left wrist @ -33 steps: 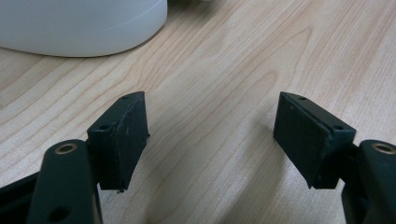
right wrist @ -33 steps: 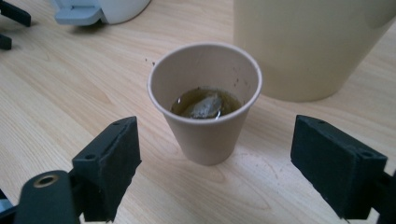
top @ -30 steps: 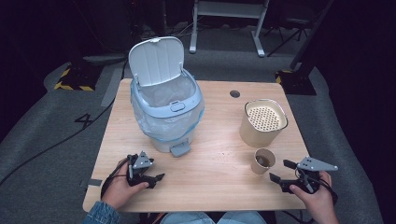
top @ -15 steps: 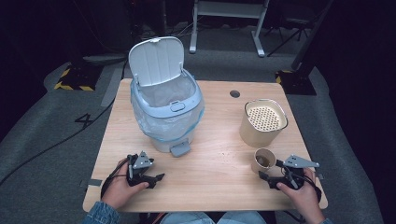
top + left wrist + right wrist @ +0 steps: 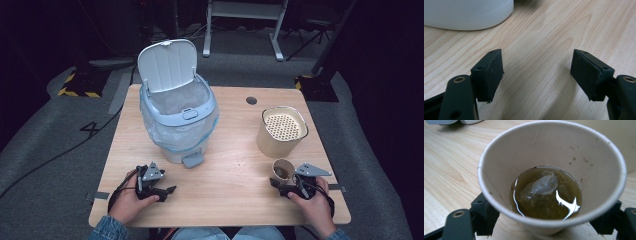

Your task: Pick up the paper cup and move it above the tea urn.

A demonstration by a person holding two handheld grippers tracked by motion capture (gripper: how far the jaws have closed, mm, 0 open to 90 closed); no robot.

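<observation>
The right gripper (image 5: 281,184) has been closing around the paper cup (image 5: 551,177), jaws wide, grip uncertain. It's thin, squashy, holding tea and a bag (image 5: 540,186), so a gentle squeeze low on the wall. The left gripper (image 5: 536,75) sits open, empty.

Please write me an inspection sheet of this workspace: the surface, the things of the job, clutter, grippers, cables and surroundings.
Surface: wooden table, with a round hole near the far edge.
Job's things: paper cup, upright, holding brown liquid and a tea bag; it stands between the jaws of the right gripper.
Clutter: pedal bin, lid up, liner inside; beige container with a perforated insert.
Grippers: left gripper open, nothing between its jaws, resting low over the table. Right gripper jaws have just been closing around the cup; whether the pads press on it I cannot tell.
Cables: one on the floor at left.
Surroundings: grey floor, dark background, a stand's legs.
</observation>
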